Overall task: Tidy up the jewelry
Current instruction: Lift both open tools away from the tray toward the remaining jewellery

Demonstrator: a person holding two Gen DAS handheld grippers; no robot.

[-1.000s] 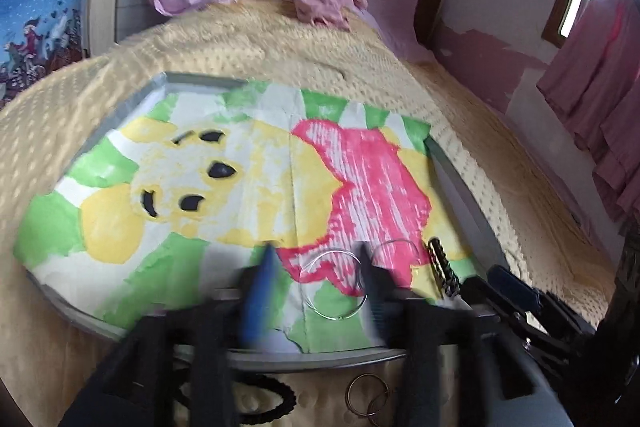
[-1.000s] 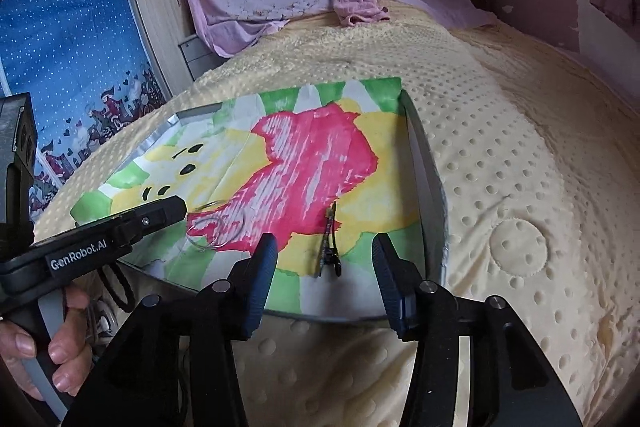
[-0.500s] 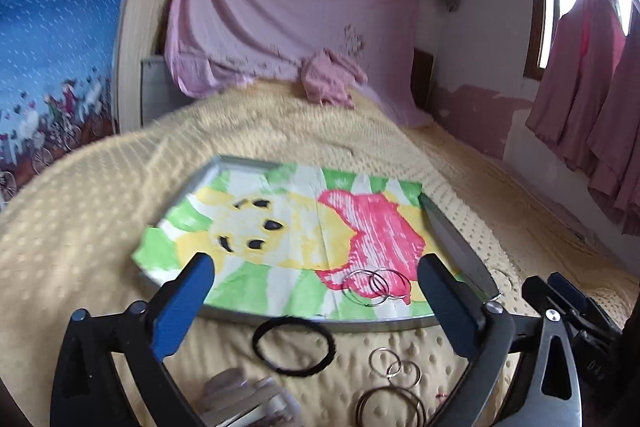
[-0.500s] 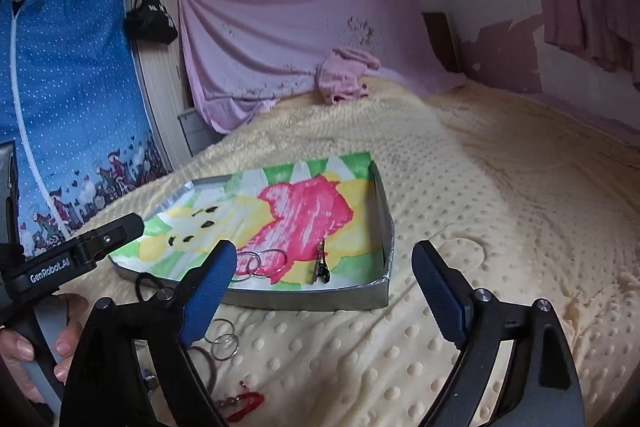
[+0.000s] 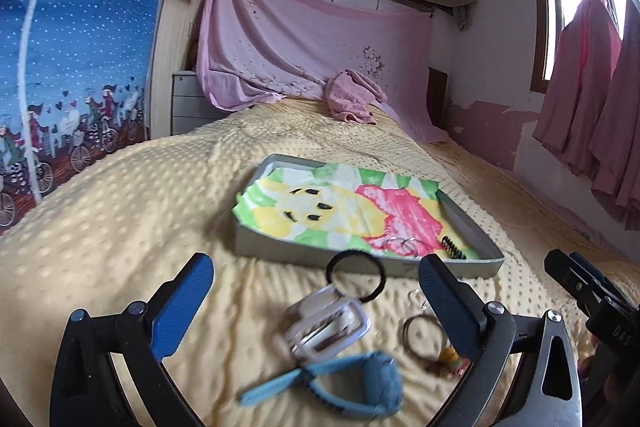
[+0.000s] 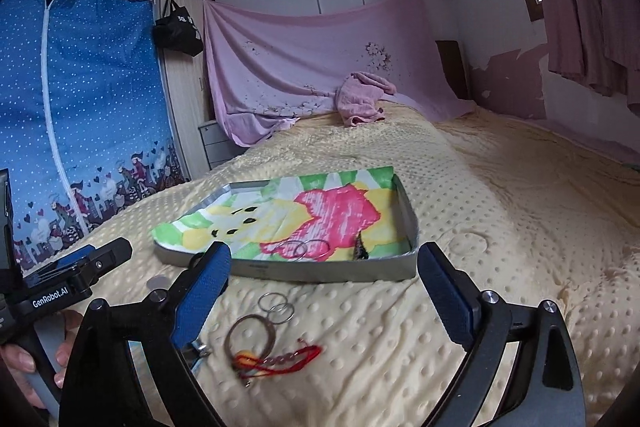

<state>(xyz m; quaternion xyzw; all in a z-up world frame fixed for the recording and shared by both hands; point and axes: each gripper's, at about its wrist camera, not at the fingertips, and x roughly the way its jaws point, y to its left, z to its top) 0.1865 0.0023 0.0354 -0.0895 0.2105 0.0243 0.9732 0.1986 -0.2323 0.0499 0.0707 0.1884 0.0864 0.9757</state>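
1. Left wrist view: left gripper (image 5: 316,301) spread wide, jaws just opened, empty; clear clasp (image 5: 326,323) between fingers, tray (image 5: 360,261) ahead.
2. Right gripper (image 6: 322,293) likewise; loose rings (image 6: 276,305) between fingers.
3. Centre on one piece, close gently.

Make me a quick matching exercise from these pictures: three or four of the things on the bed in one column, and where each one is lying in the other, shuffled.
Things:
1. black hair tie
2. silver rings
3. red cord bracelet
4. blue headband

Places:
A. inside the tray, on the picture
B. on the blanket, just in front of the tray's near wall
C. on the blanket, nearest the left gripper
D. on the blanket, between the right gripper fingers

Pairs: 1-B, 2-A, 3-D, 4-C
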